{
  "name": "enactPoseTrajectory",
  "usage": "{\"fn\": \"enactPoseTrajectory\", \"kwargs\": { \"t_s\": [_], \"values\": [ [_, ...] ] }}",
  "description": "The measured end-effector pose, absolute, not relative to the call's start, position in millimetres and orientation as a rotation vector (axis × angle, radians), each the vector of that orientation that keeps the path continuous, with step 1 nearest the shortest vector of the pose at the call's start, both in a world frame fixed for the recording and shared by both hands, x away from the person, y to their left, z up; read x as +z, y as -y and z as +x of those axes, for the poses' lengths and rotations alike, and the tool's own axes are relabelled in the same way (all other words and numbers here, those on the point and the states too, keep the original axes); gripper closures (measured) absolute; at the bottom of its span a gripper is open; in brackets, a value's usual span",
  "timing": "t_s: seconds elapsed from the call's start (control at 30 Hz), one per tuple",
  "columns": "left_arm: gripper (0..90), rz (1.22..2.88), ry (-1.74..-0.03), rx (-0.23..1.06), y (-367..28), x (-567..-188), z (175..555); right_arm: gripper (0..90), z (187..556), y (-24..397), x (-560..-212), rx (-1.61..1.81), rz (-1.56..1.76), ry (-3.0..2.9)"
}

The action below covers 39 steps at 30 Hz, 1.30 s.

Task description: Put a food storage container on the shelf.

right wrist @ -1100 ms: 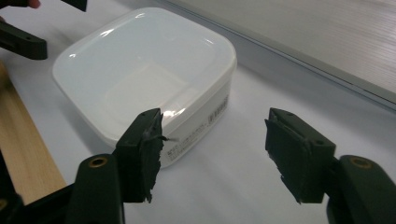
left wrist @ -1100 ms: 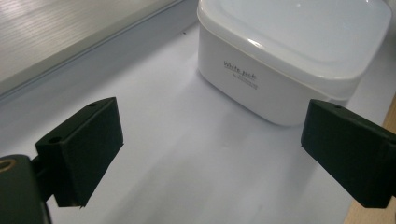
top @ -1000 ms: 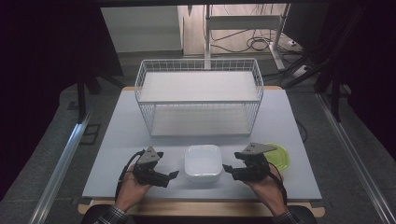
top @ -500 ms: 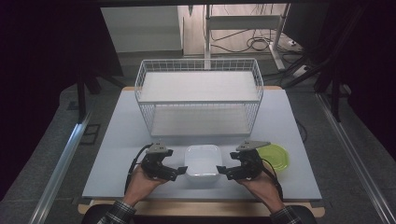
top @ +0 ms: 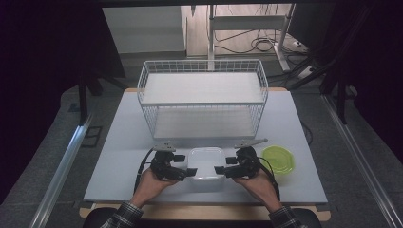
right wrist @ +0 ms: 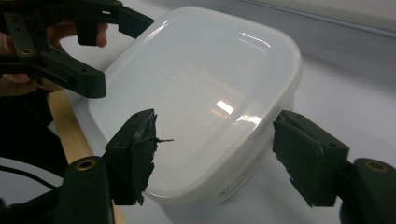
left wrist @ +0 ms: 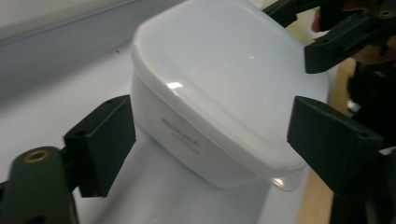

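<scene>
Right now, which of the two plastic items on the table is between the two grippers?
The white lidded container. It sits between the left gripper and the right gripper, while the green lid lies flat beyond the right one.

Lidded plastic container (top: 206,162) sits on the table (top: 119,142), near the front edge and about midway across. Left gripper (top: 186,173) is just beside its left side, right gripper (top: 220,169) just beside its right side, so the container lies between the two. In the left gripper view the container (left wrist: 219,93) is ahead of the jaws, with the right gripper (left wrist: 322,51) beyond its far side; in the right gripper view the container (right wrist: 196,98) sits ahead and the left gripper (right wrist: 93,88) is across it. To the right of the right gripper lies a round lid (top: 278,159), flat on the table. Behind the container stands a wire basket (top: 203,97), at the table's back half.
</scene>
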<state>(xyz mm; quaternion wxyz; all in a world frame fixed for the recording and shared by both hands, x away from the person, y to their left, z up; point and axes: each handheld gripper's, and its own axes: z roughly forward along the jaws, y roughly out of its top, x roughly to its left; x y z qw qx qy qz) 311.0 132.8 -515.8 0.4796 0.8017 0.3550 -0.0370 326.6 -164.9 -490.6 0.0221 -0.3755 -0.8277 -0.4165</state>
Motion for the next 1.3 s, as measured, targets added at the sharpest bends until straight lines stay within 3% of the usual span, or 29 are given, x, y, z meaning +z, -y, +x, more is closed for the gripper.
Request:
{"fn": "enactPoseTrajectory", "kwargs": {
  "t_s": [0.2, 0.4, 0.57, 0.77, 0.8, 1.3],
  "values": [
    [26.4, 1.972, -0.893, -0.097, -131, -511, 307, 40.7, 328, 168, -489, -1.256, -1.207, 2.507],
    [45.6, 1.965, -0.930, -0.058, -134, -503, 296, 58.1, 326, 173, -481, -1.216, -1.274, 2.469],
    [59.1, 1.934, -0.958, -0.027, -136, -500, 291, 67.6, 323, 178, -476, -1.224, -1.303, 2.441],
    [68.5, 1.893, -0.979, 0.039, -139, -494, 287, 75.8, 321, 180, -472, -1.260, -1.315, 2.423],
    [73.8, 1.876, -0.982, 0.055, -141, -493, 287, 78.6, 321, 181, -472, -1.275, -1.312, 2.429],
    [78.8, 1.824, -1.003, 0.069, -143, -485, 286, 78.6, 315, 179, -464, -1.406, -1.288, 2.500]
  ]
}}
